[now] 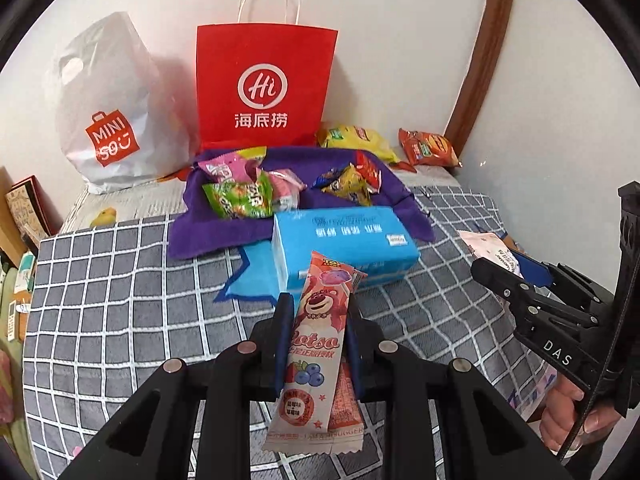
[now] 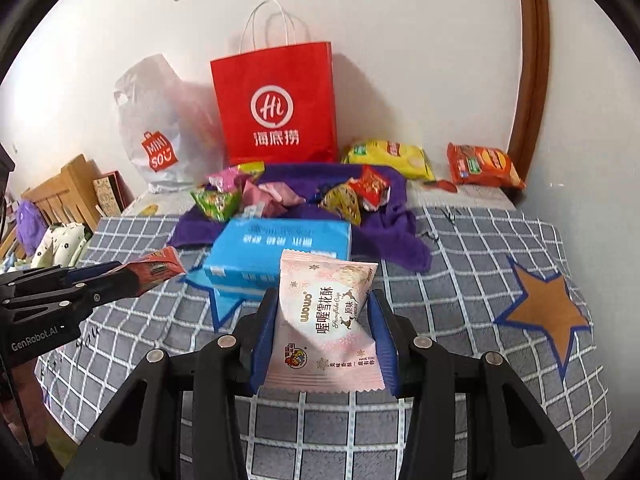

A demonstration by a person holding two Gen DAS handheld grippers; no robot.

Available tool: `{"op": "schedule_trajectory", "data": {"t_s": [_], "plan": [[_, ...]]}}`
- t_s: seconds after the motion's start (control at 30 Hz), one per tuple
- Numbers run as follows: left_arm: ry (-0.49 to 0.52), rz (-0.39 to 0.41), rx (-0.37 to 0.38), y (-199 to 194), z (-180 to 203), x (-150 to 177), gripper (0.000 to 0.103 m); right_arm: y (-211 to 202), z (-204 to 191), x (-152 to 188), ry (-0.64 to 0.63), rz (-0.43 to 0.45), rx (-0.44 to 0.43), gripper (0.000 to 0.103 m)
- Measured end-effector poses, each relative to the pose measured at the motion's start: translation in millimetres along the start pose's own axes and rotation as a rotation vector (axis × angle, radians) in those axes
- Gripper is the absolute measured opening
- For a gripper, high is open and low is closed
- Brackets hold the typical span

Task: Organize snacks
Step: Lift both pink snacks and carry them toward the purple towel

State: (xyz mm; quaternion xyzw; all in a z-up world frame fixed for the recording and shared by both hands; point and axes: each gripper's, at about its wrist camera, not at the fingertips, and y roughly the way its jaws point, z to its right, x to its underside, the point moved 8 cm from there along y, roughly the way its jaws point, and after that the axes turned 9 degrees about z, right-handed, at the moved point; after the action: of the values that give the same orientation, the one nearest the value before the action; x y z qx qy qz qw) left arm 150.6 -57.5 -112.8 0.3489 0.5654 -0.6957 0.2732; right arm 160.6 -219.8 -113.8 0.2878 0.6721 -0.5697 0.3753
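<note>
**Two snack packets held up above the checked bed cover**

The left gripper (image 1: pixel 318 312) is clamped on a long pink packet (image 1: pixel 320 344). It shows a pink bear, blueberries and the word "Lotso", with Chinese characters below. The packet stands nearly upright between the blue pads, and its lower end hangs under the jaws.

The right gripper (image 2: pixel 324 332) is closed on a pale pink pillow packet (image 2: pixel 326 320). On it one reads "WOWO", "Snowflake Crisp" in thin script, and large Chinese characters. Both pads press its sides. On the right gripper's body, seen from the left wrist view, the letters "DAS" are printed; a hand (image 1: pixel 576 412) holds its handle.

Both packets are above the grey checked cover (image 1: pixel 120 300), near a blue tissue pack (image 1: pixel 344 236) with white Chinese writing.

Behind it lies a purple cloth (image 1: pixel 224 232) with small snacks on it: a green packet (image 1: pixel 240 200), pink ones (image 1: pixel 228 168), yellow and red ones (image 1: pixel 356 184).

At the wall stand a red paper bag (image 1: pixel 264 84) with "Hi" in a circle and three Chinese characters, and a white plastic bag (image 1: pixel 108 100) marked "MINISO". To the right of the red bag lie a yellow packet (image 1: pixel 360 140) and an orange packet (image 1: pixel 430 148); their labels are too small to read.
</note>
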Motion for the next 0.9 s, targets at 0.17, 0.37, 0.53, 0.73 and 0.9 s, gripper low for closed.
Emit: {"op": "schedule_trajectory", "data": {"t_s": [0.17,0.37,0.53,0.73,0.9], "plan": [[0.001,0.002,0.014,4,0,-17,0.023,2,1,-21,0.005,0.020,0.000,0.044],[0.015,0.018,0.009,9,-1,-42,0.023,12,2,-49,-0.002,0.038,-0.008,0.044],[0.039,0.042,-0.011,13,-4,-66,0.023,26,3,-74,-0.013,0.053,-0.014,0.044],[0.042,0.061,-0.031,26,-14,-96,0.023,46,7,-102,-0.019,0.070,-0.015,0.044],[0.038,0.080,-0.051,40,-24,-121,0.023,65,8,-125,-0.030,0.083,-0.018,0.044]]}}
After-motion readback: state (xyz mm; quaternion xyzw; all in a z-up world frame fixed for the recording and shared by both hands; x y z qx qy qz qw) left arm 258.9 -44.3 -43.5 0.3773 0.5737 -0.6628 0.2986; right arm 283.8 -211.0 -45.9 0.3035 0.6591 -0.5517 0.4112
